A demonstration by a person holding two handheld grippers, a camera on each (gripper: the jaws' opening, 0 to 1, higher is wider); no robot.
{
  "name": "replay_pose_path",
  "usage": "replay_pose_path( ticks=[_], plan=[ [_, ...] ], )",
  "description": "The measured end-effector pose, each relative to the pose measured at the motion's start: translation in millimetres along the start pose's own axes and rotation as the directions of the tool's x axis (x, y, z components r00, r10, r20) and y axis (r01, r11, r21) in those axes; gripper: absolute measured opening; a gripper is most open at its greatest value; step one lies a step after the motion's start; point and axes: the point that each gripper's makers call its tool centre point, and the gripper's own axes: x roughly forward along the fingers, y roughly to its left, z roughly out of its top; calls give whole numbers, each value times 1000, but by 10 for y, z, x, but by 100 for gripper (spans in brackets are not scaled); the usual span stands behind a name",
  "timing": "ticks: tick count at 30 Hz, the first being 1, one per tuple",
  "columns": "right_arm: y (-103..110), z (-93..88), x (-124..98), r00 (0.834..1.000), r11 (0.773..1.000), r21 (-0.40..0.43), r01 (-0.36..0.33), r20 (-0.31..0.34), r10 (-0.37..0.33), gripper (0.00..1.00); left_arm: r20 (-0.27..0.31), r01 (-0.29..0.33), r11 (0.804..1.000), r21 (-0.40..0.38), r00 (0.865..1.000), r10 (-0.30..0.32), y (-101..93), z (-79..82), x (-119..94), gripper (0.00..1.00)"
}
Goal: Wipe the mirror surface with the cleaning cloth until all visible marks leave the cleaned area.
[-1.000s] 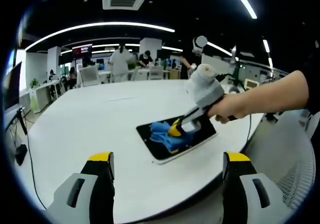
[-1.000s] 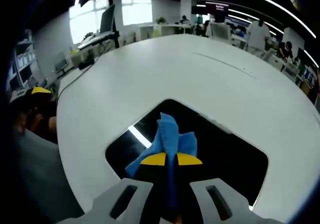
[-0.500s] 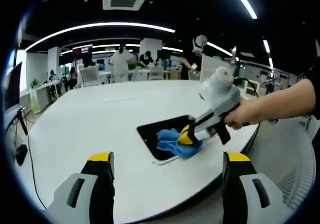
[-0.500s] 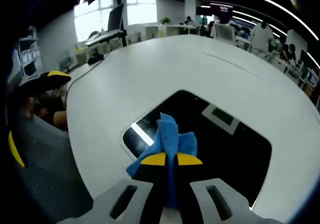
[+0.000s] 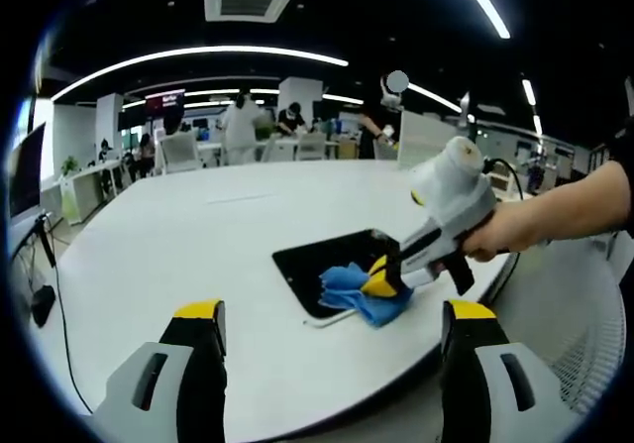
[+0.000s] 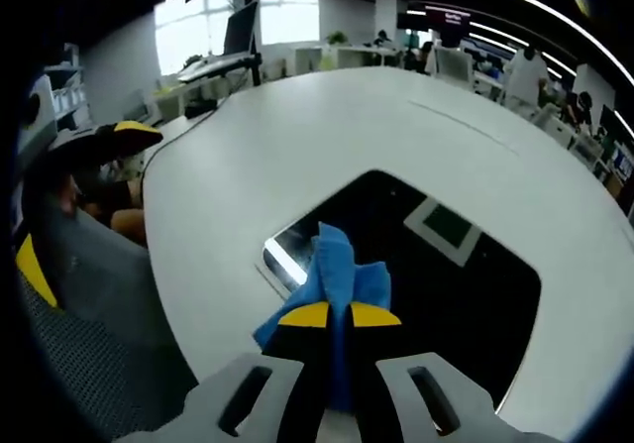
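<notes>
Left gripper view: left gripper (image 5: 332, 364) spread wide and empty above the white table (image 5: 178, 245), dark mirror (image 5: 327, 265) near the table's right edge, right gripper (image 5: 381, 282) pinching the blue cleaning cloth (image 5: 357, 289) on its near right corner; right gripper view: right gripper (image 6: 339, 316) jaws pressed on the cloth (image 6: 332, 270), resting at the mirror's (image 6: 436, 284) near left corner.

My right gripper (image 6: 332, 316) has its jaws pinched together on the blue cloth (image 6: 335, 270), tips angled down at the near edge of the mirror (image 6: 436, 284). In the left gripper view I see that same gripper (image 5: 378, 282) coming in from the right, a hand (image 5: 492, 235) wrapped around its handle and the forearm stretched out behind. My left gripper (image 5: 332, 329) hangs above the table's near edge, jaws spread wide and holding nothing.
</notes>
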Motion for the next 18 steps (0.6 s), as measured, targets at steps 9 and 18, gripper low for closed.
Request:
replay_pose_path(
  ticks=[9, 18],
  plan=[
    [52, -37, -32, 1000, 1000, -10, -5, 0, 5, 0, 2, 2, 1000, 0, 1000, -2, -2, 2, 3, 89],
    [62, -43, -39, 1000, 1000, -17, 1, 2, -1, 0, 5, -3, 1000, 3, 1000, 3, 6, 6, -2, 89]
  ],
)
